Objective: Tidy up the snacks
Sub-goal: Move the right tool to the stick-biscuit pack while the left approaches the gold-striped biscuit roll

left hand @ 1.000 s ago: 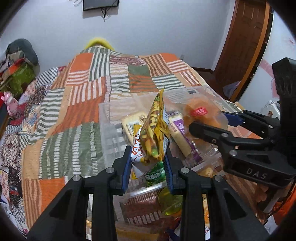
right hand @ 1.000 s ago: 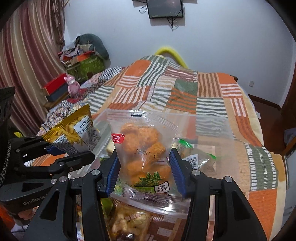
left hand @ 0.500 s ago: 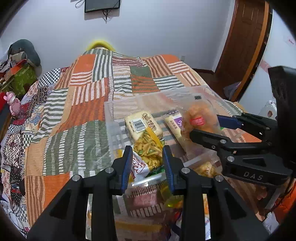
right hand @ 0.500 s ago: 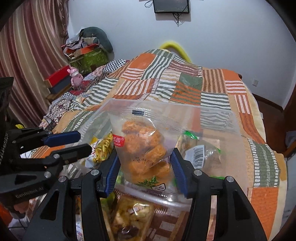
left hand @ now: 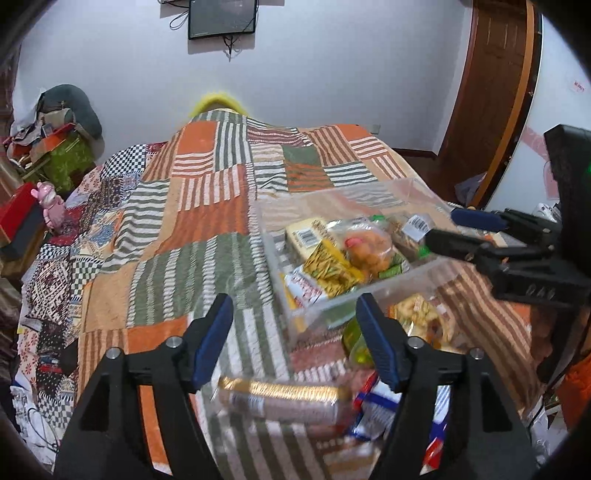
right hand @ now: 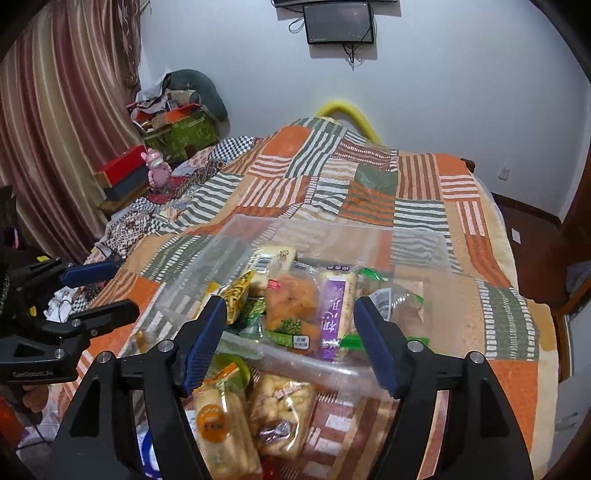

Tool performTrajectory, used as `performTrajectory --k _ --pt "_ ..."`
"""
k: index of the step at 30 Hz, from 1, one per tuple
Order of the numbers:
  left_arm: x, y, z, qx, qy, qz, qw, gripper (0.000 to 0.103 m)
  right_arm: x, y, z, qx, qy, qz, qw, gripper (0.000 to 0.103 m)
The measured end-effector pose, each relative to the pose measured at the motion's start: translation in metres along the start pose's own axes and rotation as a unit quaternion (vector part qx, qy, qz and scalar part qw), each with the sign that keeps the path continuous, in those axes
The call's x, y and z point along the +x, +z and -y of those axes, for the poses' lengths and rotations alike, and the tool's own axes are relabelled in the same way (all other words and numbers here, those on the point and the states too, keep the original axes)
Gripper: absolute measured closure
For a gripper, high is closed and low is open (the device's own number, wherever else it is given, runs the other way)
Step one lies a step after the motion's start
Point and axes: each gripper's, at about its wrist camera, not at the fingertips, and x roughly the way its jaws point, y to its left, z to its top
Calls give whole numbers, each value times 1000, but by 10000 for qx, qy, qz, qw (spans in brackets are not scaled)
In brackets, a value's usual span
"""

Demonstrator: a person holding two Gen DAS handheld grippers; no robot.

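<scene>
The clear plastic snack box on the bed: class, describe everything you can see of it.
The clear plastic snack box is a shallow, open-topped, see-through rectangular tub resting upright on the striped patchwork bedspread. Several packets lie inside, among them an orange fried-snack packet and a purple-labelled bar. More packets lie on the bedspread by its near wall. Neither gripper touches it.

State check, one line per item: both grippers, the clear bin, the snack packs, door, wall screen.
left gripper: jaws opening, nothing between them
right gripper: jaws opening, nothing gripped
clear bin: no lid on it, holds several packs
orange snack bag: lying in the bin, sealed
yellow chip bag: lying in the bin
loose packs: on the bedspread, outside the bin
door: closed
wall screen: dark
</scene>
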Motion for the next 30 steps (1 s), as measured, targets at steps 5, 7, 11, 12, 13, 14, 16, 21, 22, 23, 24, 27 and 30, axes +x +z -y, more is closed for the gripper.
performTrajectory --k 5,7,11,12,13,14,16,21,22,23,24,27,30 --pt "0 -19 -11 -139 41 -213 9997 21 -11 -9 -8 -44 35 40 10000 35" --pt "4 -27 -16 -280 49 -312 9991 20 -13 -15 -11 -90 16 17 10000 35" --pt "21 -39 -20 -479 154 -560 9972 20 -11 -29 -15 -130 34 -98 9999 35" --pt "25 -42 -19 -498 172 -615 9967 20 -10 -33 -15 -142 37 -146 9998 35" --pt "31 -46 -18 -522 191 -690 9961 20 -9 -36 -16 -154 26 -179 9997 35" --pt "38 -50 -17 -550 236 -767 9953 20 -7 -38 -17 -166 11 -212 9996 35" --pt "50 -56 -13 -519 310 -869 9944 20 -3 -44 -17 -142 27 -313 9994 35" --pt "53 -70 -13 -637 338 -742 9946 19 13 -57 -19 -102 106 -606 9981 35" --pt "51 -72 -15 -639 365 -731 9946 19 16 -58 -20 -114 128 -660 9977 35" --pt "49 -75 -17 -623 380 -716 9948 19 18 -60 -21 -137 143 -706 9973 35" --pt "47 -76 -19 -596 384 -714 9949 18 21 -62 -23 -167 153 -752 9969 35" --pt "42 -83 -24 -462 448 -762 9950 16 25 -66 -26 -200 218 -813 9963 35" --pt "39 -89 -32 -500 555 -923 9929 17 24 -66 -24 -145 246 -803 9964 35"
